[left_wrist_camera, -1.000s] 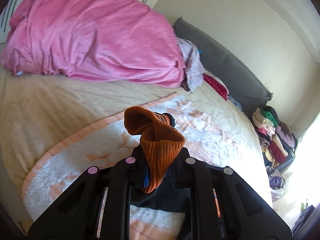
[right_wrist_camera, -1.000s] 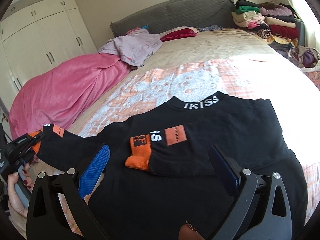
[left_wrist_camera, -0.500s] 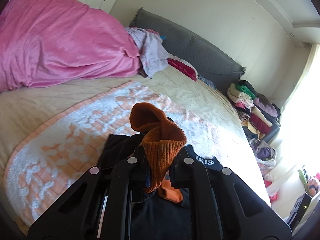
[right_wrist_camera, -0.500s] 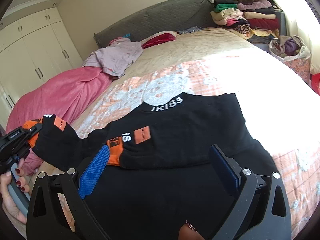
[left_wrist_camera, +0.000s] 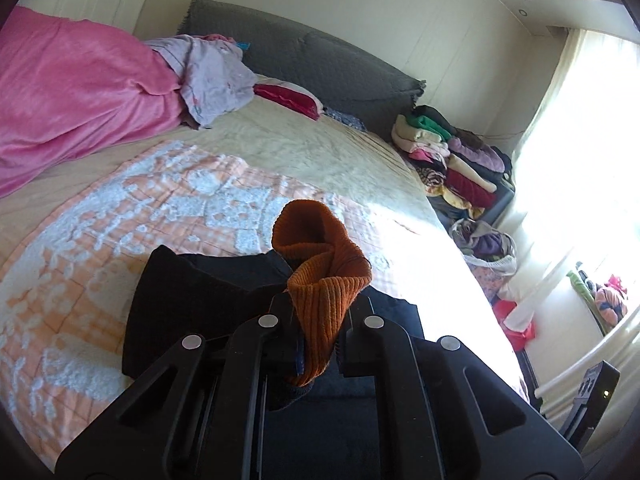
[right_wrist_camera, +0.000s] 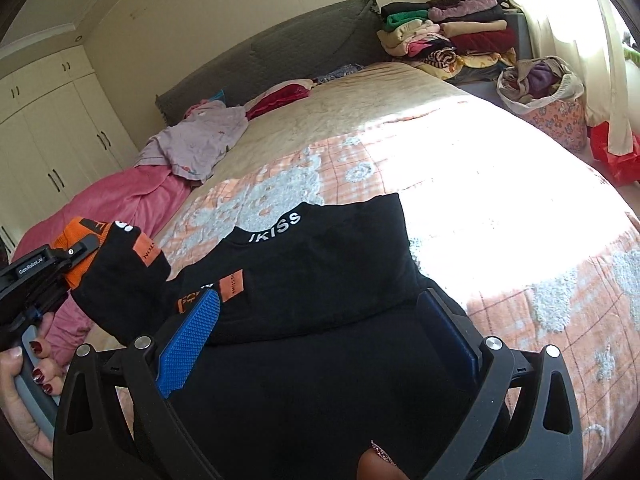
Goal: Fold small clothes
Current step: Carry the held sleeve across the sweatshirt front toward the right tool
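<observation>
The left gripper [left_wrist_camera: 316,316] has its jaws pinching the orange cuff [left_wrist_camera: 324,276] of the black top [right_wrist_camera: 320,280] — the right gripper [right_wrist_camera: 320,332] has its jaws spread wide over the top on the bed [right_wrist_camera: 460,152].

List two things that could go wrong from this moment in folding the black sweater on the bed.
1. The left tongs pinch only the orange cuff; the ribbing might slip free mid-fold.
2. The other sleeve already lies across the black sweater; the carried sleeve could land bunched over it, while the right tongs hover open, steadying nothing.
</observation>
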Motion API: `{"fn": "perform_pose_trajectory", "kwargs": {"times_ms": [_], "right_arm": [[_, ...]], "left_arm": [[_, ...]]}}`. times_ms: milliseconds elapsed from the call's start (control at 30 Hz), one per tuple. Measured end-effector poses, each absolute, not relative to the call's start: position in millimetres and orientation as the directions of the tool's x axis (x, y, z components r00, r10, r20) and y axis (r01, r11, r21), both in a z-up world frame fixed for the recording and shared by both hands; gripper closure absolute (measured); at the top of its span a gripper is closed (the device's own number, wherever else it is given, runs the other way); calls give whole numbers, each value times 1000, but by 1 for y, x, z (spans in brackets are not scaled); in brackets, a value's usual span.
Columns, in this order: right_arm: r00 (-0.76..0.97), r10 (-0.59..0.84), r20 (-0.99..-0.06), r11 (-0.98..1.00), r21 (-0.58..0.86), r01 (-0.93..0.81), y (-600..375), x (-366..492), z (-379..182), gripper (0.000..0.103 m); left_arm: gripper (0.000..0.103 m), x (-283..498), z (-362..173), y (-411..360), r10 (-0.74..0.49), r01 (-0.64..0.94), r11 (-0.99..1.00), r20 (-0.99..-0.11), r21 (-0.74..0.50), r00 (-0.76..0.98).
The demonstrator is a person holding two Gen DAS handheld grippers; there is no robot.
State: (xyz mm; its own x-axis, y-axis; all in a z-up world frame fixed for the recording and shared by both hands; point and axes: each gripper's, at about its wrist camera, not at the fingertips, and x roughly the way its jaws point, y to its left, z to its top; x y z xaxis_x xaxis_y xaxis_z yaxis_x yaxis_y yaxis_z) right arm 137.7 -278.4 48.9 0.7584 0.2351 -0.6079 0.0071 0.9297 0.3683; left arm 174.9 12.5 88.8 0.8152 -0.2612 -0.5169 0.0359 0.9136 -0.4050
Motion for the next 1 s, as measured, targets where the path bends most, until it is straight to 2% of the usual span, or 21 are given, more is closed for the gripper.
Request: {"fn": "perform_pose_trajectory", "kwargs": {"times_ms": [500,700,800,867,1000], "right_arm": [[756,133,-641,936,332,118,-311,132,37,4],[738,121,-664,932,332,145,-309,136,24,4],[725,119,-678,933,325,151,-304,140,17,4],[717,121,-687,936,320,148,-299,142,12,4],[702,129,-701,940,312,139,-288,147,5,4]], "left_arm": [[99,207,43,-53,-382,165,912,-625,-377,681],[95,217,19,-61,-460,212,881,-660,-424,594],[81,222,12,-62,-476,223,874,-674,-431,564],[68,223,10,-61,-497,235,864,-674,-446,547],[63,224,13,-55,-509,239,856,-667,-458,545]]}}
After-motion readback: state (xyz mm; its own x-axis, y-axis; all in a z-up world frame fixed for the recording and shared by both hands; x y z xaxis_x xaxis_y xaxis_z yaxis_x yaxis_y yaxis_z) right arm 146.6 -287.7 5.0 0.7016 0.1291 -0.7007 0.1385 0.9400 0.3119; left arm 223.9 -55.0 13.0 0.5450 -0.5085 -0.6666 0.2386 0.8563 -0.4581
